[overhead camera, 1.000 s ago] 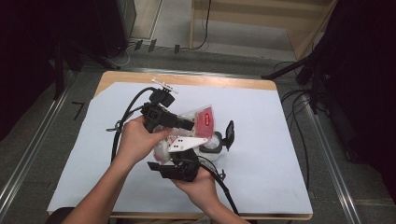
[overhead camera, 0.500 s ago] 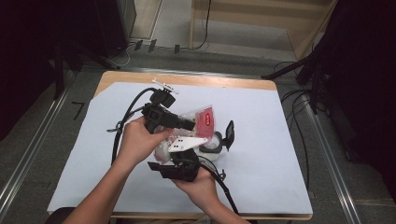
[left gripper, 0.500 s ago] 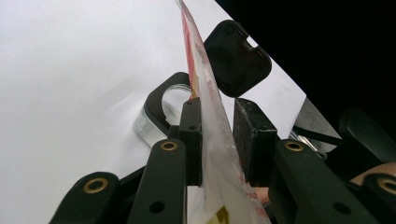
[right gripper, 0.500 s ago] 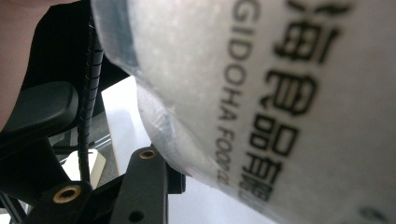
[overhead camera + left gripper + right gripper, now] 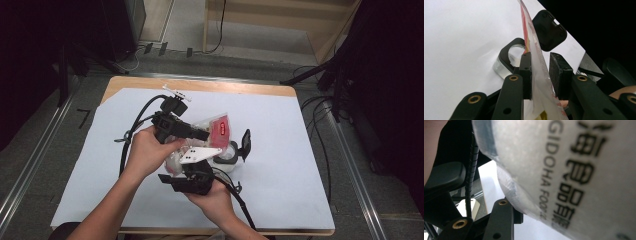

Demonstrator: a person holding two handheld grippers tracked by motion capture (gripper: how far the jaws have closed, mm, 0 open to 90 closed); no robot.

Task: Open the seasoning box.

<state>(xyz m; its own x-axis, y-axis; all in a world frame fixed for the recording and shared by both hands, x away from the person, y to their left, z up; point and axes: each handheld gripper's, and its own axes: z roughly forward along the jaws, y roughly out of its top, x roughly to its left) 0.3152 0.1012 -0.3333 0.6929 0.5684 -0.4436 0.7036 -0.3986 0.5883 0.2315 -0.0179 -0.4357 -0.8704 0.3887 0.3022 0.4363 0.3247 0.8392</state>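
Observation:
A clear plastic bag with a red label and a bulky white filling hangs above the table between both grippers. My left gripper comes from the left, and the bag's thin upper edge stands between its pads, which are shut on it. My right gripper holds the bag's lower end from below. In the right gripper view the printed film lies against one finger and hides the other. A clear round container with its black flip lid open stands just right of the bag.
A white sheet covers the wooden table. Black cables trail from both grippers over the left and front of the table. Metal rails run along the floor on both sides. The container and its lid lie beyond the left jaws.

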